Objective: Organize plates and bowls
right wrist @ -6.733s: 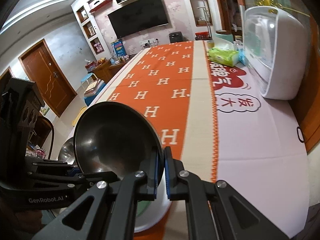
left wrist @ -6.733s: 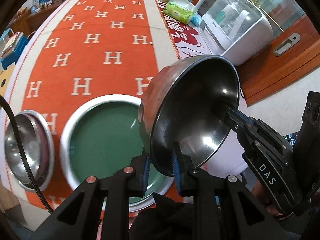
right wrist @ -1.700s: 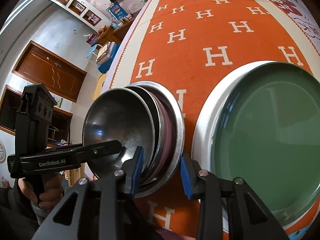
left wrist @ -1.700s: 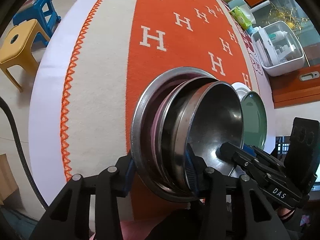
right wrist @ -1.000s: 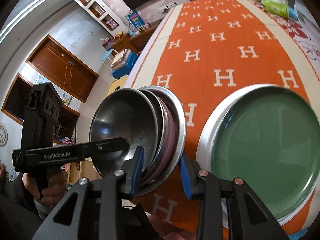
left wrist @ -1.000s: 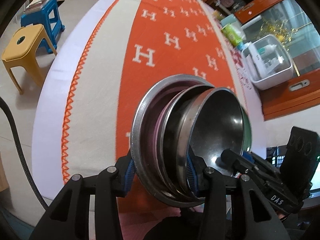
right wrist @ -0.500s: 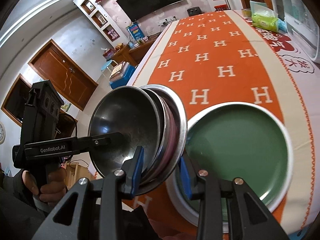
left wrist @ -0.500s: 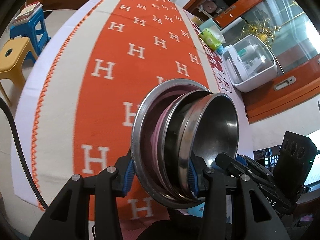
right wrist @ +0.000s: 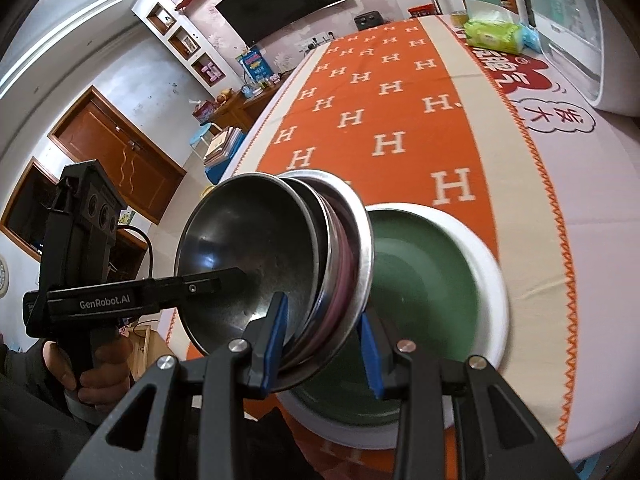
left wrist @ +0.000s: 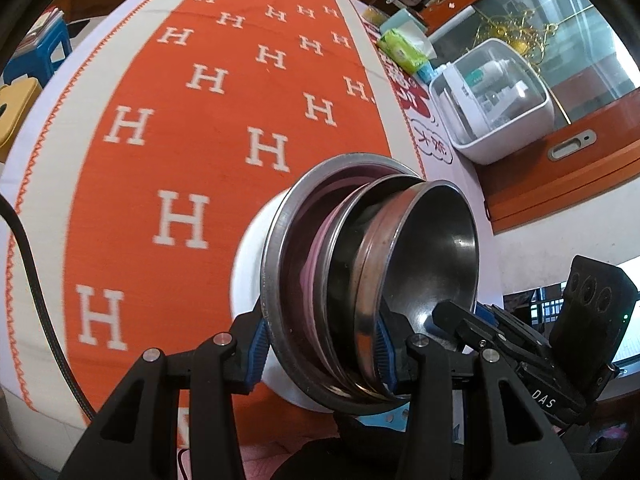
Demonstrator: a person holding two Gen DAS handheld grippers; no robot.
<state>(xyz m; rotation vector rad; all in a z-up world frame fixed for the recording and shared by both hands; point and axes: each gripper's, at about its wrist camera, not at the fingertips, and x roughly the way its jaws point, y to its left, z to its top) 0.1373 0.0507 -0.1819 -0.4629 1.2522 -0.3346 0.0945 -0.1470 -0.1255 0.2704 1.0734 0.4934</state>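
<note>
While both grippers clamp it, the stack of nested steel dishes hangs tilted over the green plate.

Writing:
- "GenRobot.AI" on the left gripper's finger, read in the right wrist view.
- "DAS" on the right gripper's body, read in the left wrist view.
- White "H" letters repeat across the orange cloth.
- Red Chinese characters on the white mat beyond the plate; not all are legible.

Counts:
- Stack: three steel rims are visible, with a pink layer between the outer two. The exact number of pieces cannot be told.
- Green plates: one, white-rimmed, on the cloth.
- Grippers: two.

Tools:
- Left gripper: blue pads pressed on the stack's near edge, one outside the widest rim, one inside the innermost bowl.
- Right gripper: blue pads bracket the stack's edge from the opposite side in the same manner, grasping it.
- A hand holds the left gripper's handle.

Around the plate:
- White lidded box beyond it, near the wooden cabinet.
- Green wipes pack farther back on the mat.
</note>
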